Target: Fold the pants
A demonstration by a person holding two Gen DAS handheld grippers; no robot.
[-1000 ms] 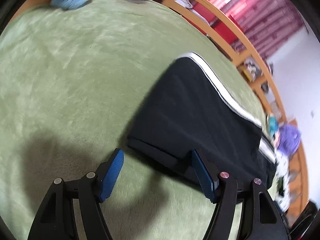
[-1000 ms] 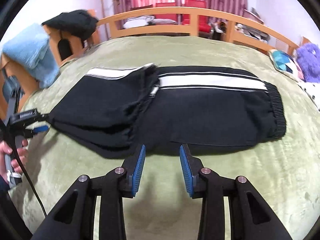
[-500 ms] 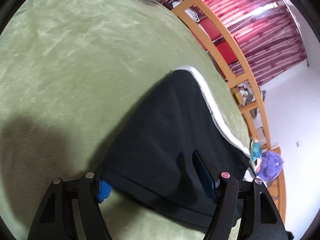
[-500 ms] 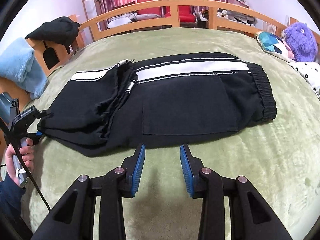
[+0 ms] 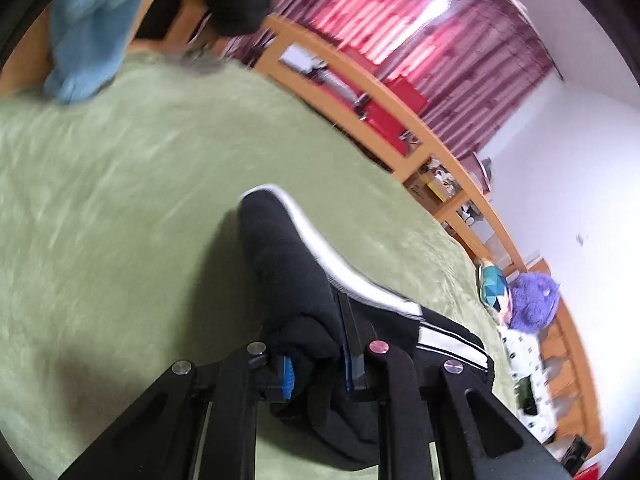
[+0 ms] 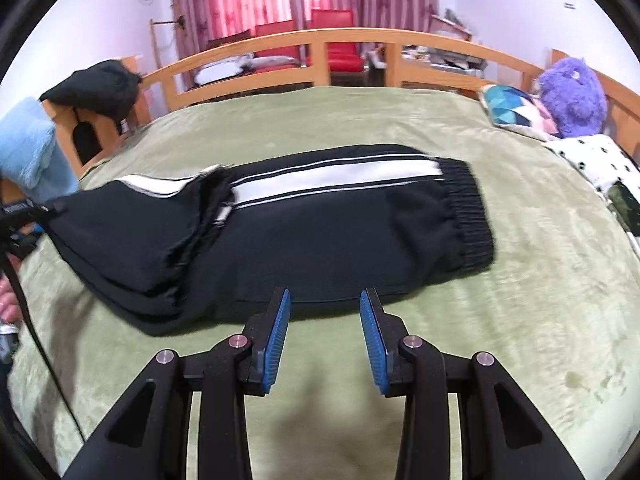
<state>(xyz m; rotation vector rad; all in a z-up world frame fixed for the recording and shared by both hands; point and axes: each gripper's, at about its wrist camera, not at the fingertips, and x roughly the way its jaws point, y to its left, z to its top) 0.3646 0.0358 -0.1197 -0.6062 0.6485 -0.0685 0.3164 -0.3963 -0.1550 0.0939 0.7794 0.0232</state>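
Left wrist view shows my left gripper clamped on the pants bunched between its fingers, my right gripper gaping empty just short of them, so the thick fold could slip free.

Bare green bed lay open along the near edge and toward the far rail. The pants filled the middle; a pillow, purple plush and spotted cloth crowded the far right corner, a blue towel the left edge.

Left tool pads under pants
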